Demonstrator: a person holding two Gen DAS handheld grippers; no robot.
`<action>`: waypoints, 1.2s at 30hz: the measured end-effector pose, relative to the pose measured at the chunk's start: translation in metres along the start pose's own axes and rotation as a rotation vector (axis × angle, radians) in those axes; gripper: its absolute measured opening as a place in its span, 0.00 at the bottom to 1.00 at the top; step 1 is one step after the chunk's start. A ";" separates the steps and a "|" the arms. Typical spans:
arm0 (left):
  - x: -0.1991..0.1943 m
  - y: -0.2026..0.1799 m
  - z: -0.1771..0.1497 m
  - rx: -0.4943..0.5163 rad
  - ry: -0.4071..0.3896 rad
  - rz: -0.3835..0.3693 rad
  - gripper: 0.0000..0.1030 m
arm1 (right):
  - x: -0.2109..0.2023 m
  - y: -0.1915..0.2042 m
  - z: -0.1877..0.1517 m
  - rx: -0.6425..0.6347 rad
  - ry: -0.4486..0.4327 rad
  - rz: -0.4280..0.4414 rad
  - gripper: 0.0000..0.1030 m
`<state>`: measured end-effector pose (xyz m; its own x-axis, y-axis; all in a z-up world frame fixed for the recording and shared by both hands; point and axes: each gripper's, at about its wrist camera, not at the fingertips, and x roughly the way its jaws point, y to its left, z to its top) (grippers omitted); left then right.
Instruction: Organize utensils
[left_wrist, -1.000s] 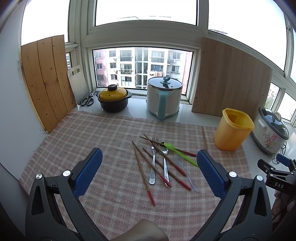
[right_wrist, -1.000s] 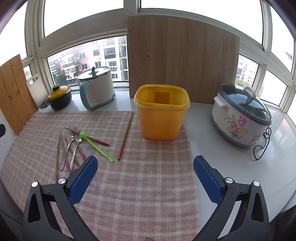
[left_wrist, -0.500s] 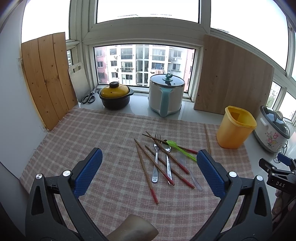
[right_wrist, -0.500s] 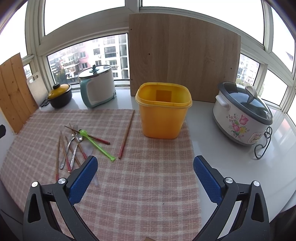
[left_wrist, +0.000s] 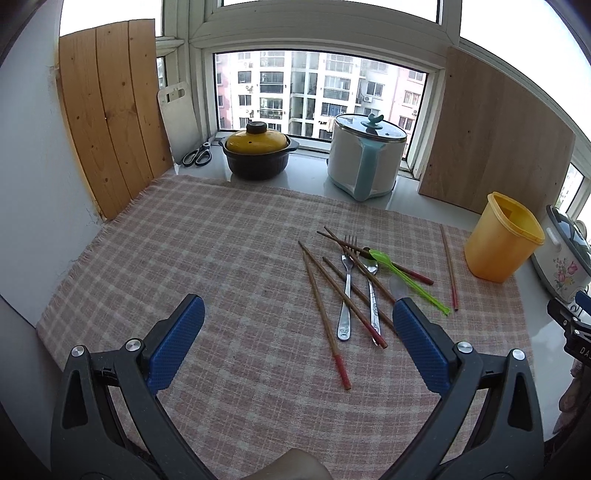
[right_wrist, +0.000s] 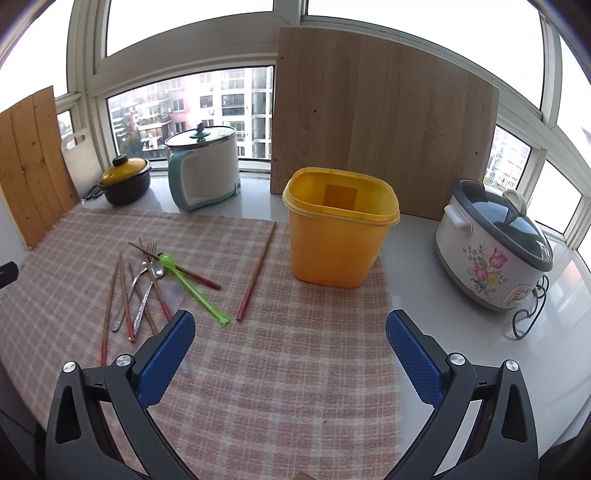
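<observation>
Nothing sorted yet: chopsticks (left_wrist: 334, 291), fork (left_wrist: 346, 288), spoons (right_wrist: 192, 284) lie scattered on cloth (left_wrist: 207, 258); yellow bin (right_wrist: 340, 229) empty. Left gripper (left_wrist: 295, 339), right gripper (right_wrist: 290, 350) both spread wide, holding nothing.

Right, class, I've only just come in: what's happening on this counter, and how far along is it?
A person holds a gripper in each hand, and both the left gripper and the right gripper are open and empty above a checked cloth. Chopsticks, a fork, a metal spoon and a green spoon lie in a loose pile on the cloth. One chopstick lies apart, nearer the yellow tub. Nothing has been picked up; no utensils show above its rim.
</observation>
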<state>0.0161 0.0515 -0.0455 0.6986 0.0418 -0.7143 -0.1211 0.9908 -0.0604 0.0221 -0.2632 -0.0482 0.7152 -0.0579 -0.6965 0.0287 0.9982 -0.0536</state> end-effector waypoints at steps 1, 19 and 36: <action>0.003 0.003 -0.001 -0.003 0.008 0.004 1.00 | 0.003 0.001 0.001 -0.005 0.004 0.010 0.99; 0.080 0.016 -0.013 -0.086 0.214 -0.181 0.57 | 0.093 0.029 0.025 -0.102 0.196 0.100 0.81; 0.140 0.011 -0.017 -0.094 0.330 -0.251 0.29 | 0.193 0.042 0.032 -0.115 0.431 0.111 0.21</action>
<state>0.1004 0.0657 -0.1579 0.4534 -0.2574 -0.8533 -0.0509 0.9483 -0.3131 0.1836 -0.2321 -0.1620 0.3536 0.0227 -0.9351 -0.1265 0.9917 -0.0237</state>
